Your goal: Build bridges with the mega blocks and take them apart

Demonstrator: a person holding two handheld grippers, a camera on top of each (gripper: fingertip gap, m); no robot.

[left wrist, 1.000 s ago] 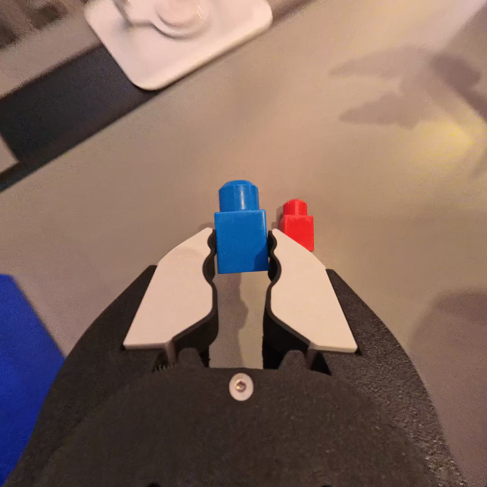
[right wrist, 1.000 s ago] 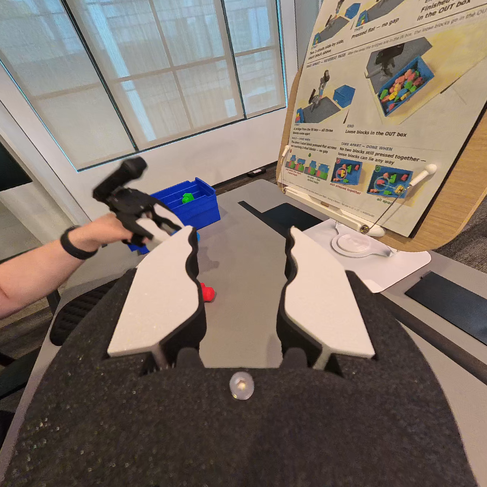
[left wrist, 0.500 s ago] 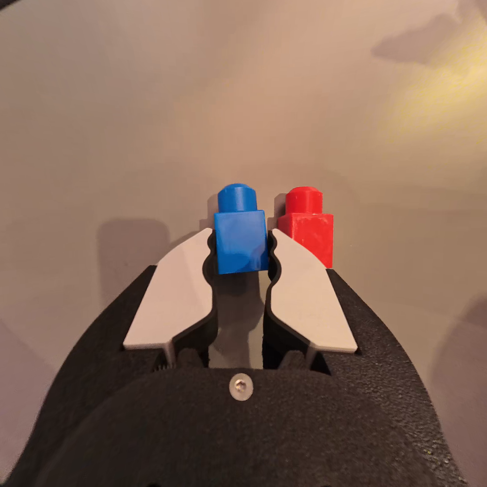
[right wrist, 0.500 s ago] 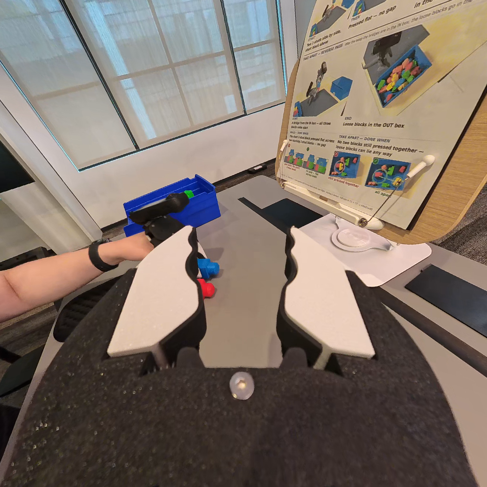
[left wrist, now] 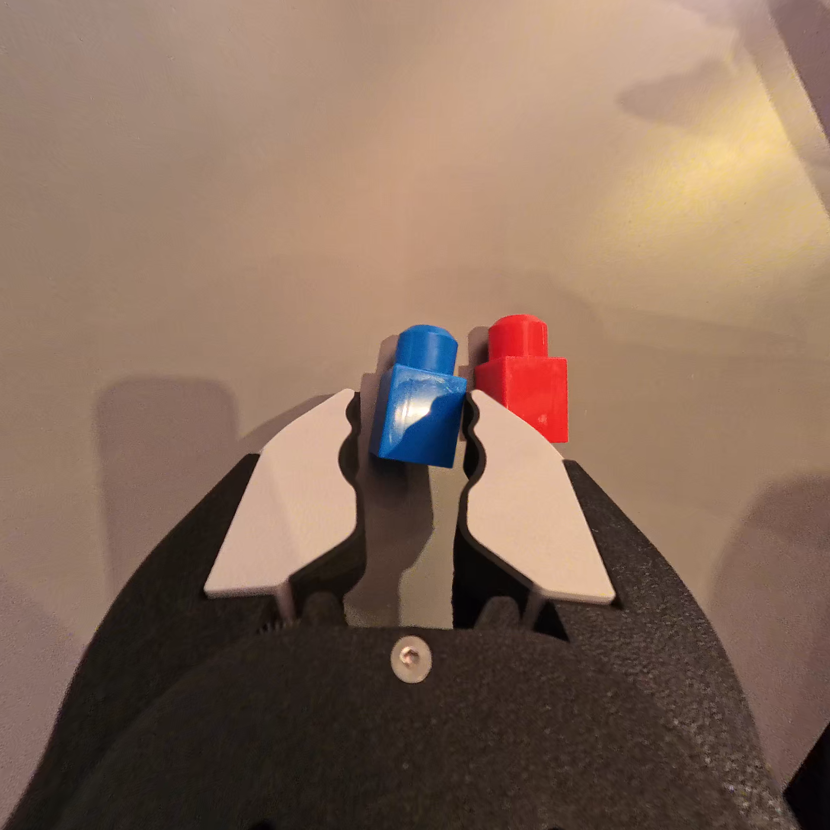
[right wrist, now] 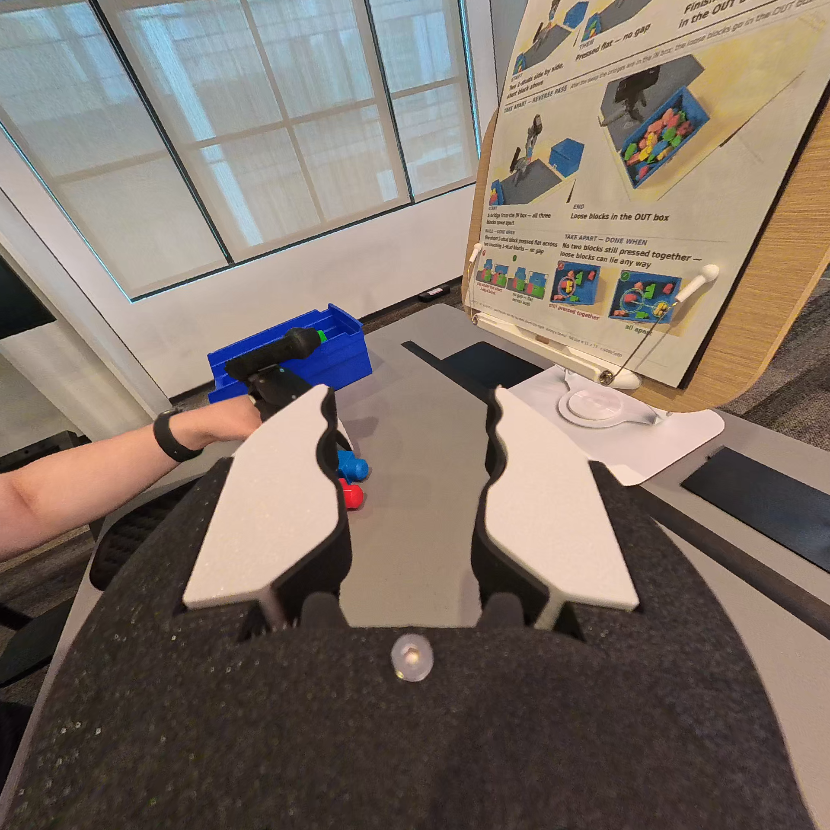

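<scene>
In the left wrist view a blue one-stud block [left wrist: 417, 413] sits tilted between the fingers of my left gripper [left wrist: 411, 395]. There is a gap between the left pad [left wrist: 314, 449] and the block, so the gripper is open and not pressing it. A red one-stud block [left wrist: 525, 386] stands on the grey table [left wrist: 269, 224] just to the right of the blue one, beyond the right finger. In the right wrist view my right gripper [right wrist: 412, 395] is open and empty above the table. The blue block [right wrist: 352, 467] and red block [right wrist: 351, 494] show past its left finger.
A person's hand holds the left gripper [right wrist: 278, 368] in front of a blue bin [right wrist: 341, 359] with a green block [right wrist: 321, 336] in it. An instruction board on a stand [right wrist: 629, 179] with a white base [right wrist: 651, 440] stands at the right. Black mats lie on the table. Left tips to right tips: about 35 cm. The white base [right wrist: 651, 440] is about equally far from each gripper, around 35 cm.
The left gripper brought the blue block down beside the red one, then its jaws widened. The blue block left the grasp and tipped sideways between the fingers. The right gripper stayed open.
</scene>
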